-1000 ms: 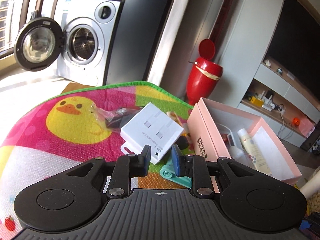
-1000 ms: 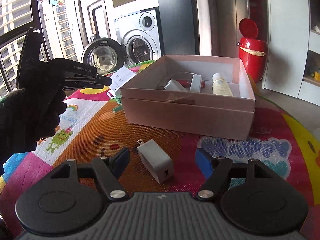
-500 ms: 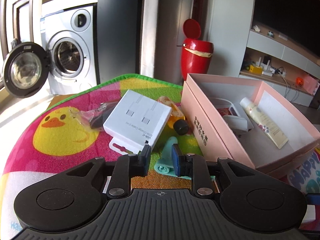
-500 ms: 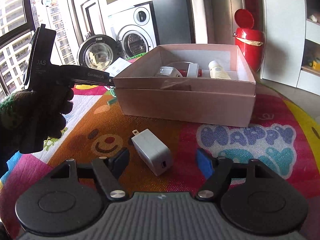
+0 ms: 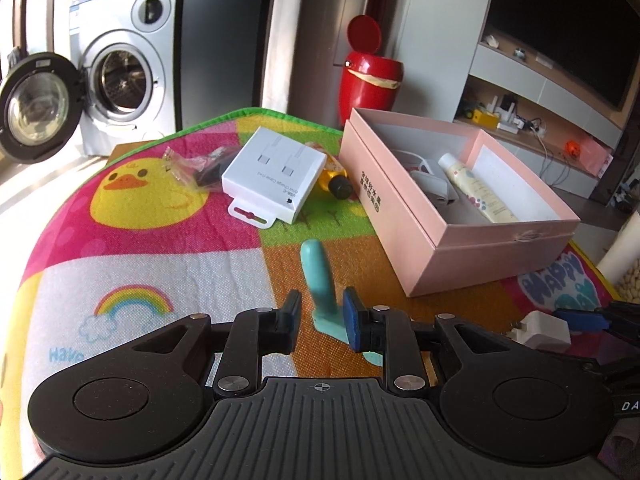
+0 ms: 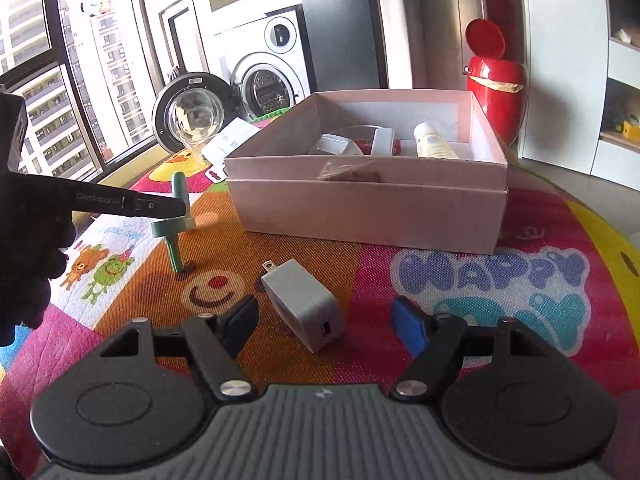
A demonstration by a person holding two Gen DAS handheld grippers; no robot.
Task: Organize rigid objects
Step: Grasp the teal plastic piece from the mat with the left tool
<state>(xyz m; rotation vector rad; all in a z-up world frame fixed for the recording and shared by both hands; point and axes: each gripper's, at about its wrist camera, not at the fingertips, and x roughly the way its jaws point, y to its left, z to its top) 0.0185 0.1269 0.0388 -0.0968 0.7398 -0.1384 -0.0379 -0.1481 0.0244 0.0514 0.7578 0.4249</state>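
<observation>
My left gripper [image 5: 319,316] is shut on a teal plastic piece [image 5: 320,280] and holds it tilted, its lower end on the mat; the right wrist view shows the same piece [image 6: 174,216] in that gripper [image 6: 176,208]. My right gripper [image 6: 324,316] is open, its fingers on either side of a white charger plug [image 6: 304,304] lying on the mat. The plug also shows in the left wrist view [image 5: 540,330]. An open pink box [image 5: 460,216] holds a cream tube [image 5: 476,188] and white items.
A white cable box [image 5: 274,174], a clear bag with dark parts [image 5: 196,168] and a small amber bottle [image 5: 336,184] lie on the colourful play mat [image 5: 160,248]. A red bin [image 5: 370,80] and a washing machine with its door open [image 5: 116,76] stand behind.
My left gripper has pulled back toward me with the teal piece in it, away from the white cable box. My right gripper has closed in on the charger plug.
</observation>
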